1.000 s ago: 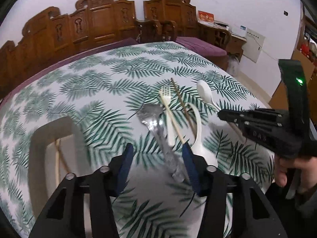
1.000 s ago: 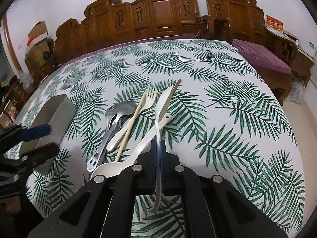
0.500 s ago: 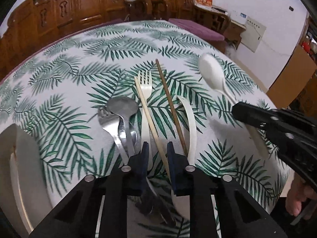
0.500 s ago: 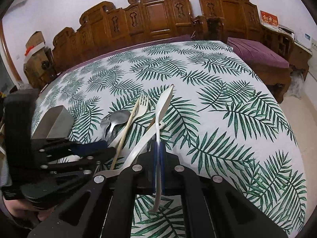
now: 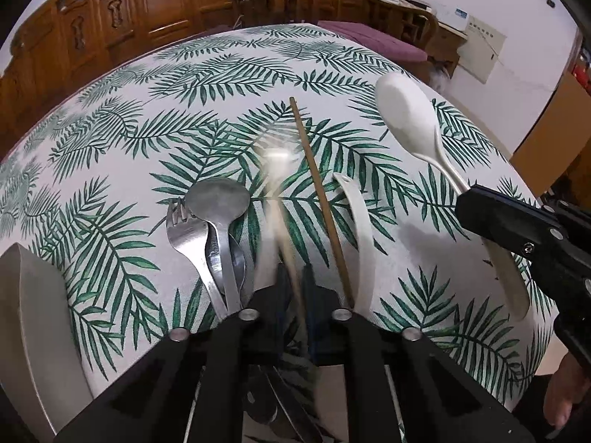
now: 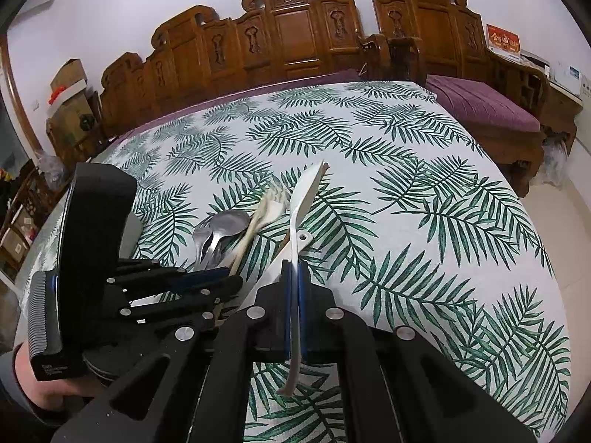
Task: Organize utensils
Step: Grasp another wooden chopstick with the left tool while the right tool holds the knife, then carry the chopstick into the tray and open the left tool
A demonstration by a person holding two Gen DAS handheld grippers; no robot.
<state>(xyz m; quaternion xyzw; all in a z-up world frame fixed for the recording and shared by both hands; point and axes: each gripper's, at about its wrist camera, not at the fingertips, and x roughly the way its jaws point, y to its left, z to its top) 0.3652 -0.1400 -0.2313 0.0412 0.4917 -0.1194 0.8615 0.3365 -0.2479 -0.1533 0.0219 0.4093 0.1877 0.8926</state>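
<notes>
The table (image 5: 129,140), under a leaf-print cloth, runs away ahead of both tongs. A metal bin (image 5: 33,313) stands off to the outer side of the left tongs (image 5: 295,291), apart from the cutlery.

The right tongs (image 6: 294,277) are clenched on a white spoon (image 5: 404,118), gripped along its handle, with the bowl well out in front of the tips and clear of the cloth. The left tongs have just been closing and now pinch a pale chopstick (image 5: 284,243) near its close end. It is blurred, so it seems to be coming off the cloth.

Just outside the left tongs lie a metal fork (image 5: 184,236) and a metal spoon (image 5: 218,199), overlapping. On the inner side, between the two tongs, are a dark chopstick (image 5: 317,188) and a white handle (image 5: 358,229). A plastic fork (image 6: 275,205) sits under the pale chopstick, also blurred. Whether it is caught in the pinch I cannot tell.

Risks, as I judge them:
- A thin round stick held near one end may swivel or slip out on the way to the bin.
- The plastic fork may be dragged along, then drop or scatter the pile.
- The left tongs may knock the metal pair when swinging outward.
</notes>
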